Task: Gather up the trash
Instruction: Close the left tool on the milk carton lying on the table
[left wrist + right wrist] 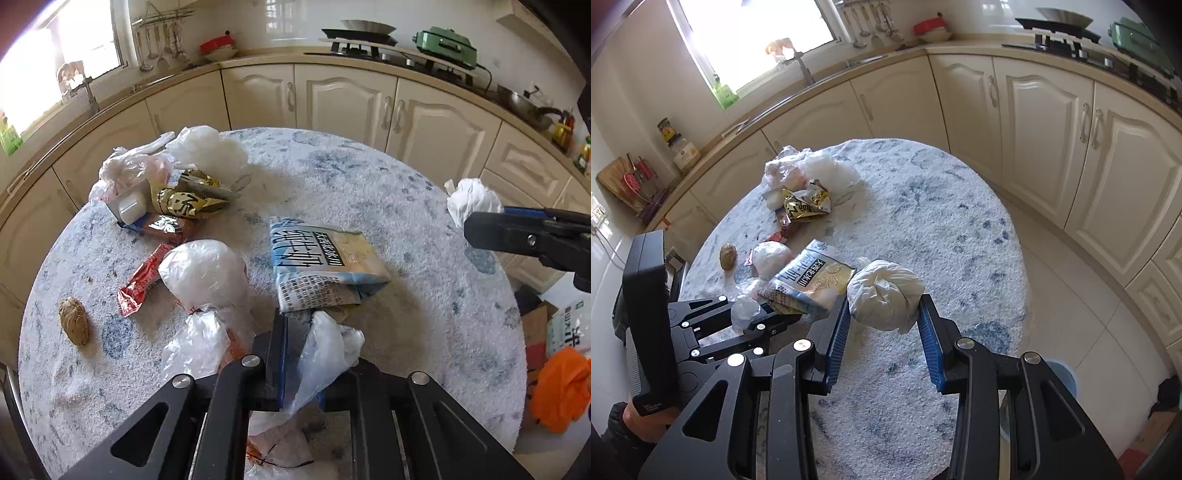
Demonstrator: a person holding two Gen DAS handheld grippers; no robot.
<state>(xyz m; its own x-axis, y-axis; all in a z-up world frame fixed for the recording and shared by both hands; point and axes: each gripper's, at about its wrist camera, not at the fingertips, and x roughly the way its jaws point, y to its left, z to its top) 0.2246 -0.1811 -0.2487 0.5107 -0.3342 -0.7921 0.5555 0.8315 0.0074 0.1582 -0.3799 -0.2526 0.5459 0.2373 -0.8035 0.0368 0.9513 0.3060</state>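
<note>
Kitchen cabinets behind, round bench (923, 221) w/ trash strewn across. Right claw (884, 325) half open, hugging a white wad (884, 295) near the bench edge, looks lifted, can't confirm. Left claw (299, 354) pinched shut on a thin plastic bag (328, 354). Risk: film slips or wad pops out, light grip.

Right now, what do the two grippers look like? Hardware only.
Both match: the left gripper and right gripper have matte black angular linkage arms with cut-out windows, round silver pivot bolts, and ribbed blue finger pads. A black upright block with small white lettering sits behind the left one. No cables visible.
</note>
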